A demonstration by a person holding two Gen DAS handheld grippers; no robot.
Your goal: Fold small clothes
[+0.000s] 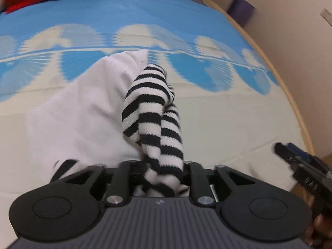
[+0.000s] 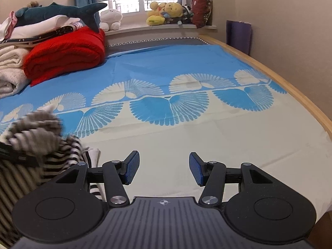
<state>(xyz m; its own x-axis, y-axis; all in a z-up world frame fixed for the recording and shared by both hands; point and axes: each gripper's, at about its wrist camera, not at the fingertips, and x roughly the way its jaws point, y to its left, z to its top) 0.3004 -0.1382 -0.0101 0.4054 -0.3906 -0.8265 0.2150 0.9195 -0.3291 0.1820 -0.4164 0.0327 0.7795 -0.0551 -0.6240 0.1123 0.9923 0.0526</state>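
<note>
A black-and-white striped garment (image 1: 153,112) is bunched up and rises from between the jaws of my left gripper (image 1: 159,172). The cloth hides the pads, and the jaws look shut on it. White cloth (image 1: 83,114) spreads out to its left over the bedsheet (image 1: 228,124). In the right wrist view the striped garment (image 2: 37,137) is a blurred heap at the left, with more of it lying flat below. My right gripper (image 2: 164,169) hovers open over bare cream sheet (image 2: 228,145), its blue pads (image 2: 130,168) holding nothing. The right gripper (image 1: 298,161) also shows at the left wrist view's right edge.
A red folded blanket (image 2: 66,54), cream towels (image 2: 10,72) and a plush shark (image 2: 58,12) are piled at the bed's far left. Soft toys (image 2: 166,12) line the window sill. The wooden bed edge (image 2: 290,87) curves along the right, beside a wall and a purple panel (image 2: 238,35).
</note>
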